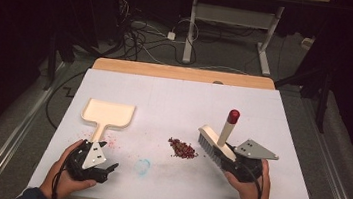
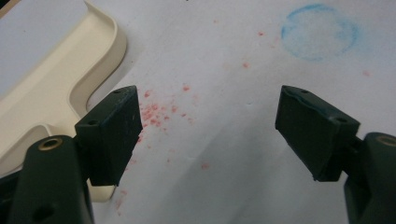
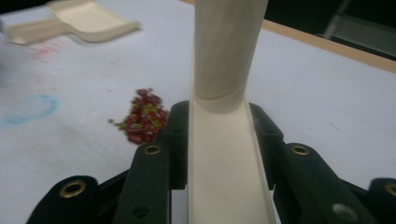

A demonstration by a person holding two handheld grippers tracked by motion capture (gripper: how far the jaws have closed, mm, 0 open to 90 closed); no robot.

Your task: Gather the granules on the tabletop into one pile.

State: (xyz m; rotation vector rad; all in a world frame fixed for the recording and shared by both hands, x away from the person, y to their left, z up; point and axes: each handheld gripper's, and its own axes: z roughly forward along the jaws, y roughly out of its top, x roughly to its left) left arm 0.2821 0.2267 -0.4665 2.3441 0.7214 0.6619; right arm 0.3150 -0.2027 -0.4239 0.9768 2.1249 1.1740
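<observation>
We see the right gripper [image 1: 231, 162] clamped on the back of a cream hand brush [image 1: 215, 145], its jaws pressed against both sides of the brush's body, as the right gripper view shows. The brush's handle [image 1: 228, 127] rises upright from the body and ends in a red cap [image 1: 233, 116]. The bristles [image 1: 207, 149] point down towards the white table top [image 1: 179, 100] and sit at the far-left end of the brush, away from the hand. Just to the left of the bristles lies a small heap of red and yellowish crumbs [image 1: 182, 148]; we cannot tell whether the bristles touch the table, but a narrow gap of bare surface separates them from the heap.

The left gripper [image 1: 106, 168] rests low near the front left of the table with its jaws spread wide and nothing between them. In the left gripper view its left pad [image 2: 114, 133] stands just beside the handle end of a cream dustpan [image 1: 108, 113], without touching it as far as we can see. The pan's open tray lies farther off, towards the back of the table. Faint red specks [image 2: 156, 112] dot the surface between the jaws, and a pale blue ring [image 1: 142, 166] is smudged on the table to the right of this gripper, well short of the crumbs
</observation>
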